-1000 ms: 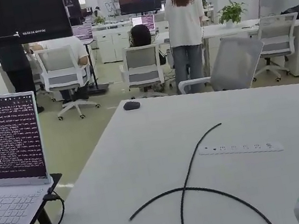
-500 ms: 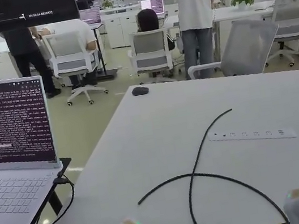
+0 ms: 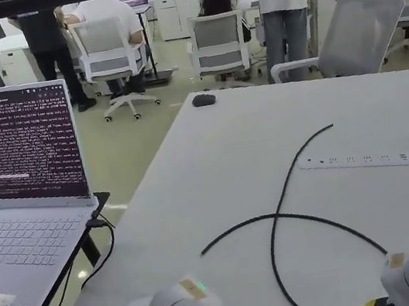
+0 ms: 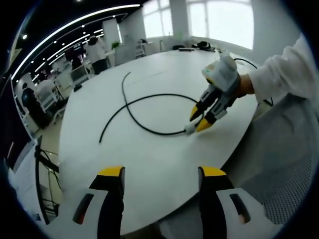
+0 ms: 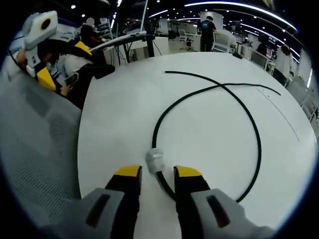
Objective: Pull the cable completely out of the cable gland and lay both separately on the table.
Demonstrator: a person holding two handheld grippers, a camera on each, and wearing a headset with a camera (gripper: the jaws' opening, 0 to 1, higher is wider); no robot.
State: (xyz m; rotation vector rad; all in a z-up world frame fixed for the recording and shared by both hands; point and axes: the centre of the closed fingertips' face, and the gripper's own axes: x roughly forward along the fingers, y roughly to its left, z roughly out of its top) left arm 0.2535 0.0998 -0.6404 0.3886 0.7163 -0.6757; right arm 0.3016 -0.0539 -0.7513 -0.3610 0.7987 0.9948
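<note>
Right gripper view: the right gripper [image 5: 157,172] rests low over the white surface [image 5: 114,114]. Its fingers stand apart, one on each side of the black cable [image 5: 158,124], without clamping it. The white cable gland [image 5: 155,159] sits on the cable end just ahead of the fingertips, at lower centre of the frame. From there the cable curves up into a loop that crosses itself near the top of the frame.

Left gripper view: the left gripper [image 4: 162,172] has its fingers wide open with nothing between them. It is well apart from the gland, which lies at centre right by the right gripper's yellow tips.

Head view: the crossed loop is visible, but the gland cannot be made out. This view adds a power strip [image 3: 363,161] beside the far cable end, a mouse [image 3: 203,100] at the far edge and a laptop [image 3: 16,153] at left.
</note>
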